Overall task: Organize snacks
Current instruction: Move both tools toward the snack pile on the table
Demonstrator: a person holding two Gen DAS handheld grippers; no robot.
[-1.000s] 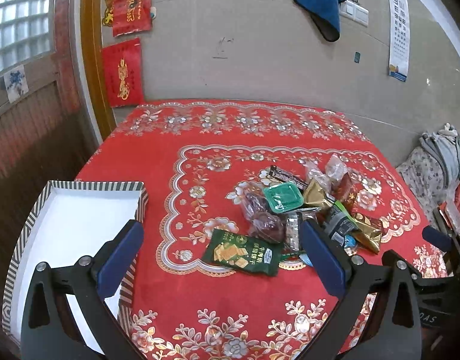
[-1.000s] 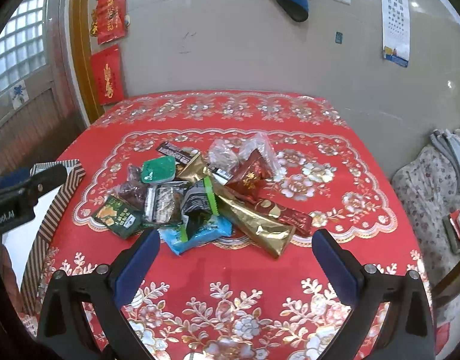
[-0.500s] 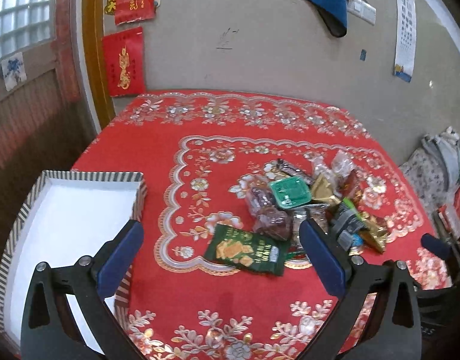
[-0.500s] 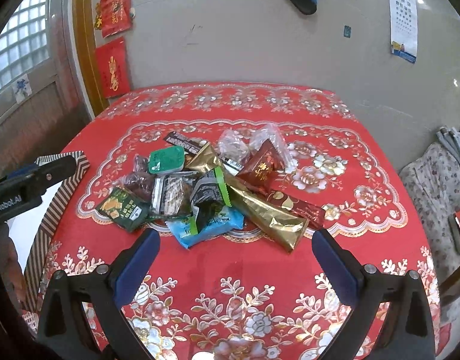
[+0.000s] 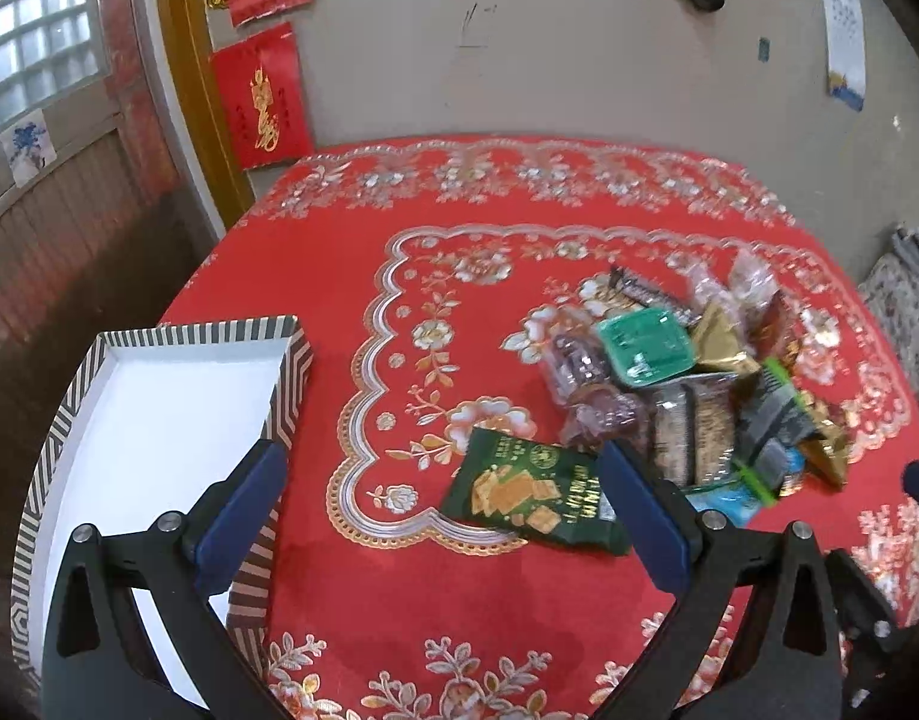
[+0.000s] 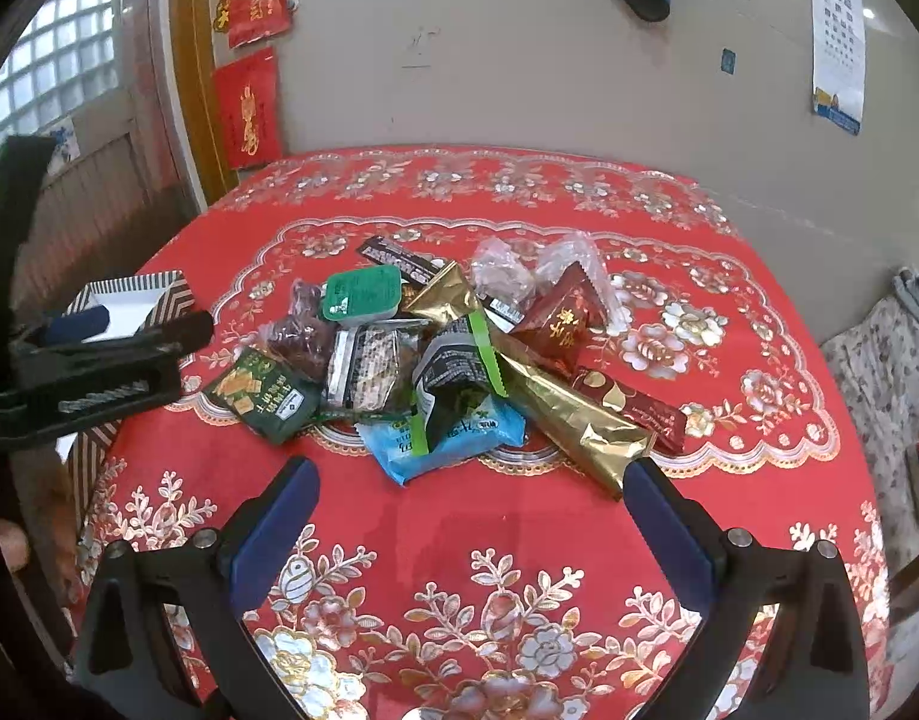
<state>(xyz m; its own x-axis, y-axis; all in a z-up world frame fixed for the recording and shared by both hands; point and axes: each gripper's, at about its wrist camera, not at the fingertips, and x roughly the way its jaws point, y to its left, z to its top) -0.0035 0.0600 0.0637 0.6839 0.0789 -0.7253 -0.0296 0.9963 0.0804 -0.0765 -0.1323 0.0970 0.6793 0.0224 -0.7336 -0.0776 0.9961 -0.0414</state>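
A pile of snack packets (image 6: pixel 453 354) lies on the red floral tablecloth (image 6: pixel 459 528); it also shows in the left wrist view (image 5: pixel 669 384). A dark green cracker packet (image 5: pixel 528 492) lies at the pile's near left, also seen from the right wrist (image 6: pixel 258 393). A blue packet (image 6: pixel 447 438) and a long gold packet (image 6: pixel 573 420) lie nearest my right gripper. My left gripper (image 5: pixel 441 480) is open and empty, above the cloth just short of the green packet. My right gripper (image 6: pixel 471 486) is open and empty, just before the blue packet.
An empty white box with a black-and-white striped rim (image 5: pixel 57 420) sits at the table's left edge. The left gripper's body (image 6: pixel 87 372) shows at the left of the right wrist view. A grey wall (image 5: pixel 519 60) stands behind the table. Clothes (image 6: pixel 897 324) lie off its right side.
Both grippers have moved forward and lower toward the snack pile. The packets look larger and nearer. Both stay open and empty.
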